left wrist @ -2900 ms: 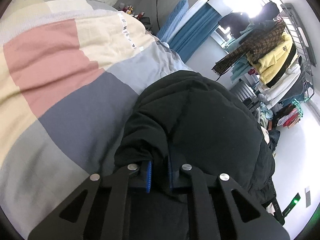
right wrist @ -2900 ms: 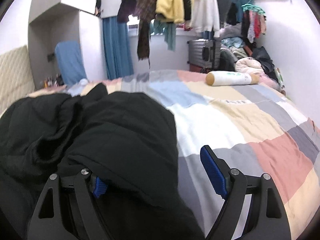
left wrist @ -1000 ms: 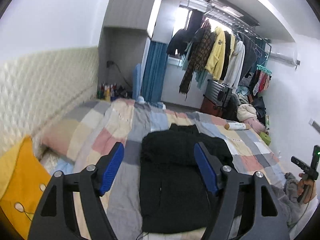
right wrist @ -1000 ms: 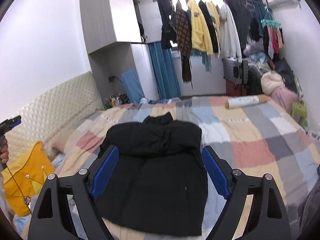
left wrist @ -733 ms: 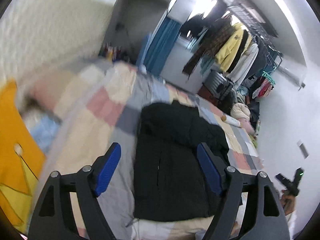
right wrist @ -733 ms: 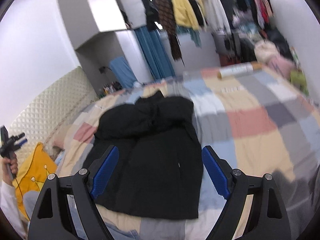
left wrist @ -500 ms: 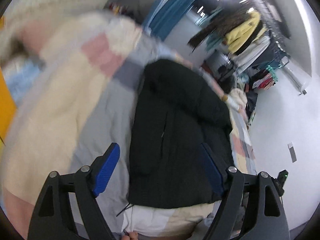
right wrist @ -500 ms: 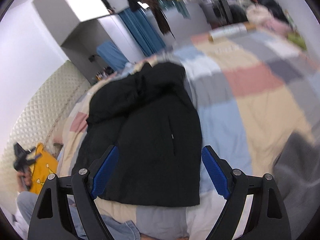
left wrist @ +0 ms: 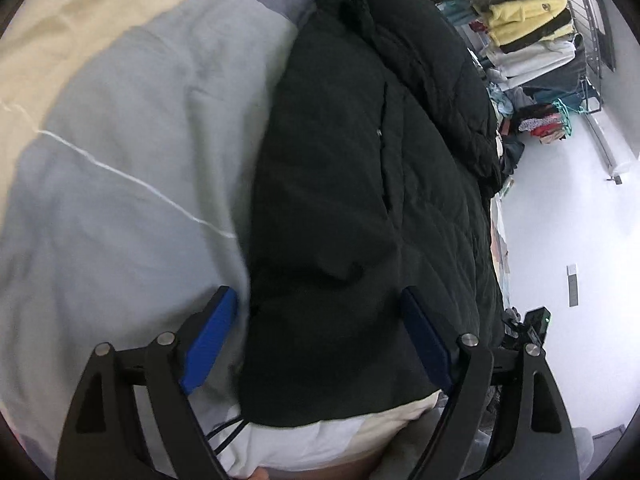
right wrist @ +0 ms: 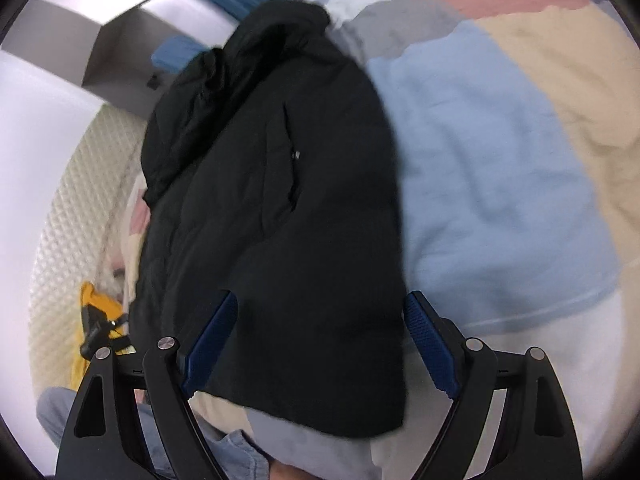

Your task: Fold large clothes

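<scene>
A black padded jacket (left wrist: 360,184) lies flat on the patchwork bed cover (left wrist: 132,152), hem toward me, sleeves folded in near the collar. It also shows in the right wrist view (right wrist: 280,200). My left gripper (left wrist: 320,344) is open and empty, hovering over the hem's left corner. My right gripper (right wrist: 320,344) is open and empty, hovering over the hem's right corner. The blue pads (left wrist: 208,336) of both stand wide apart.
A clothes rack with hanging garments (left wrist: 528,36) stands past the bed in the left wrist view. A quilted headboard (right wrist: 80,200) and a yellow cushion (right wrist: 94,308) lie at the left in the right wrist view. The bed edge (left wrist: 320,444) is just below the hem.
Both grippers have dropped from a high view of the room down close over the jacket's hem. Earlier the left gripper let go of the jacket. Both stay open.
</scene>
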Motion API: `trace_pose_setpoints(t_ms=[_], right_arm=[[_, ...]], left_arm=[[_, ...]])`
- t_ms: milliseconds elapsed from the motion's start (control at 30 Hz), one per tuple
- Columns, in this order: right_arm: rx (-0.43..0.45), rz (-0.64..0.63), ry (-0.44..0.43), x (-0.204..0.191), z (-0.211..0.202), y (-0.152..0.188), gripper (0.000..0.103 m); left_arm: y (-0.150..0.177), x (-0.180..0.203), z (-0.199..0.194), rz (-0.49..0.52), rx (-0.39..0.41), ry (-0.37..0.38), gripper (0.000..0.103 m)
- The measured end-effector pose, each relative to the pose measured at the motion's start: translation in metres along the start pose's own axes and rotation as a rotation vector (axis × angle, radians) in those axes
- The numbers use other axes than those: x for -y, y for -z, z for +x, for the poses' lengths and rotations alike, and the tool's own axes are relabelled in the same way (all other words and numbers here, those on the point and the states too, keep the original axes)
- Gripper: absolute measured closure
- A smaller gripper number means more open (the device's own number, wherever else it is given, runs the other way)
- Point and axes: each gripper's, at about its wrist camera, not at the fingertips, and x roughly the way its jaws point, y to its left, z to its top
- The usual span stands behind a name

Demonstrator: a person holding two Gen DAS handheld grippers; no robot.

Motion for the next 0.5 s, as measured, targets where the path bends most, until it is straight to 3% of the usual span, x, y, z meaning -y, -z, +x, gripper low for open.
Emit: trace_pose_setpoints(t_ms=[133, 200, 367, 433, 500], right_arm=[[-0.017, -0.016, -0.038, -0.01, 0.011, -0.003, 0.018], [-0.005, -0.023, -0.124, -0.016, 0.007, -0.004, 0.018], [0.032, -0.103, -0.259, -0.033, -0.007, -0.002, 0.018], [0.021, -0.1, -0.262, -0.03, -0.006, -0.002, 0.018], [-0.015, -0.079, -0.211, -0.024, 0.003, -0.002, 0.019]], left_arm=[[0.0, 0.005, 0.008, -0.006, 0.004, 0.025, 0.014], [0.002, 0.005, 0.01, -0.007, 0.013, 0.041, 0.014], [0.005, 0.01, -0.001, -0.002, 0.017, 0.186, 0.017], [0.009, 0.023, -0.008, 0.037, 0.036, 0.199, 0.017], [0.006, 0.024, -0.006, 0.04, 0.026, 0.179, 0.017]])
